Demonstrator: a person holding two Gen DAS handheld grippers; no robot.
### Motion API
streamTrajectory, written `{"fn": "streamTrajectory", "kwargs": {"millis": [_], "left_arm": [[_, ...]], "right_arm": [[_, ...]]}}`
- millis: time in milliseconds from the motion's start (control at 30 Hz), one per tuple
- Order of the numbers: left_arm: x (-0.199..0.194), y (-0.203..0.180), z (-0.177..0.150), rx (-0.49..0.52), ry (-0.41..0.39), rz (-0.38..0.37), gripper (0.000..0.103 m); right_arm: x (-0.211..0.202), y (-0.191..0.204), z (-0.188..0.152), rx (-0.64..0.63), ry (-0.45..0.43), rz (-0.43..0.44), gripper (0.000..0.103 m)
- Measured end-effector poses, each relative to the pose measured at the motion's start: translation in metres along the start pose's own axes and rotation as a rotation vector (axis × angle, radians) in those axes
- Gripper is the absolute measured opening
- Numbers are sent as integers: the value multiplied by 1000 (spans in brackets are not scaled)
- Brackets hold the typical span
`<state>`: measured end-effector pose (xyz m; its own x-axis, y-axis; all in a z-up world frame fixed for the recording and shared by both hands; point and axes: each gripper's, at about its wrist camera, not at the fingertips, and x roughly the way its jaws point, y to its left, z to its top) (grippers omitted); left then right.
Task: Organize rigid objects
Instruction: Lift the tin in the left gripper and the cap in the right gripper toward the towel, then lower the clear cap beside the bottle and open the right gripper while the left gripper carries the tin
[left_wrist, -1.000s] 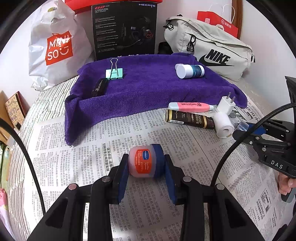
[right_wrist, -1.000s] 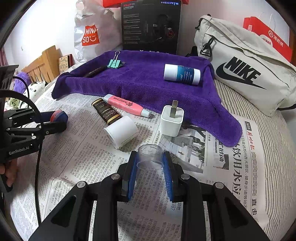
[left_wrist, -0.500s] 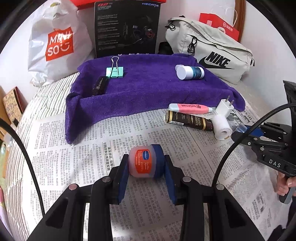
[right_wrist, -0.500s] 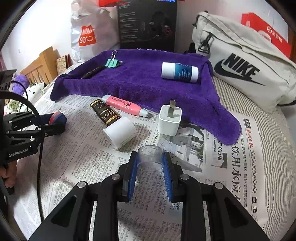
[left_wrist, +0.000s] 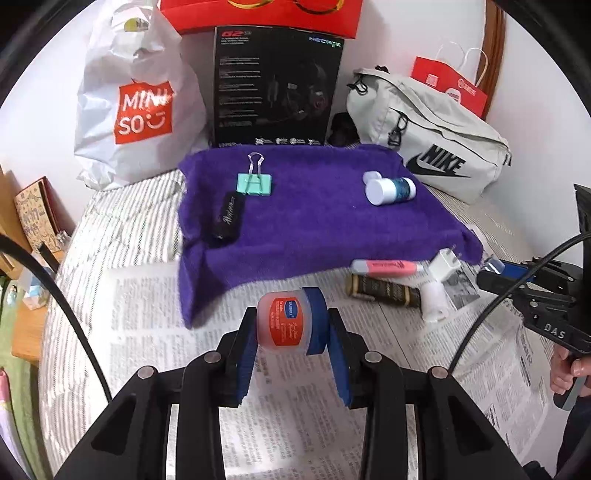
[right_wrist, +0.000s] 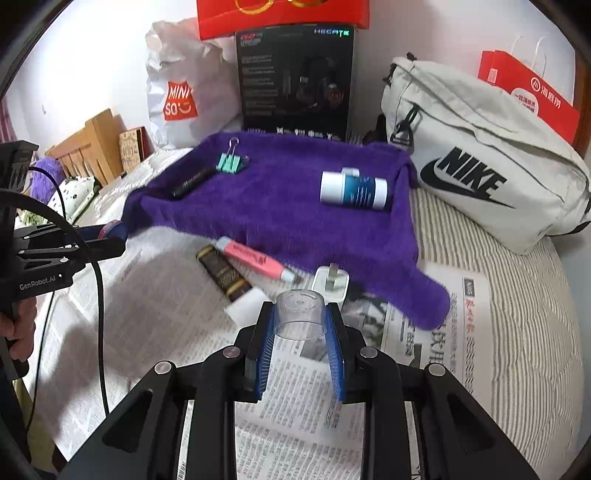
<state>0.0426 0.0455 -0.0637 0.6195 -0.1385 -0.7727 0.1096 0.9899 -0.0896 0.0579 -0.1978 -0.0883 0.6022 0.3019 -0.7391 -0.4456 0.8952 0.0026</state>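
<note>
Both grippers have just risen off the newspaper (left_wrist: 140, 332): left gripper (left_wrist: 291, 328) pinches the jar (left_wrist: 286, 321), right gripper (right_wrist: 300, 325) pinches the clear cap (right_wrist: 300, 314) — both lifted, likely bound for the purple towel (left_wrist: 314, 221) beyond.

Readable brands and labels at the bed's far edge

The white plastic bag (left_wrist: 136, 99) reads "MINISO"; the black box (left_wrist: 275, 86) reads "HECATE" and "G2"; the grey bag (right_wrist: 476, 158) reads "NIKE"; the left gripper (right_wrist: 110, 236) body reads "GenRobot.AI"; the right gripper (left_wrist: 491, 271) body reads "DAS".
</note>
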Motion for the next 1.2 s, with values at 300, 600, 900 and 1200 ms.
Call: {"fn": "streamTrajectory", "kwargs": {"millis": [300,600,900,1200], "left_arm": [[4,15,27,-28,7,-6,34],[22,23,56,-21,24,28,34],[46,30,71,-35,57,20,34],[66,38,79,-38,76,13,34]], "right_arm": [[-2,-10,24,11,-26,5,27],[25,-37,63,78,-22,7,27],[72,-50,82,106,42,3,27],[110,-53,87,87,108,-32,27]]}}
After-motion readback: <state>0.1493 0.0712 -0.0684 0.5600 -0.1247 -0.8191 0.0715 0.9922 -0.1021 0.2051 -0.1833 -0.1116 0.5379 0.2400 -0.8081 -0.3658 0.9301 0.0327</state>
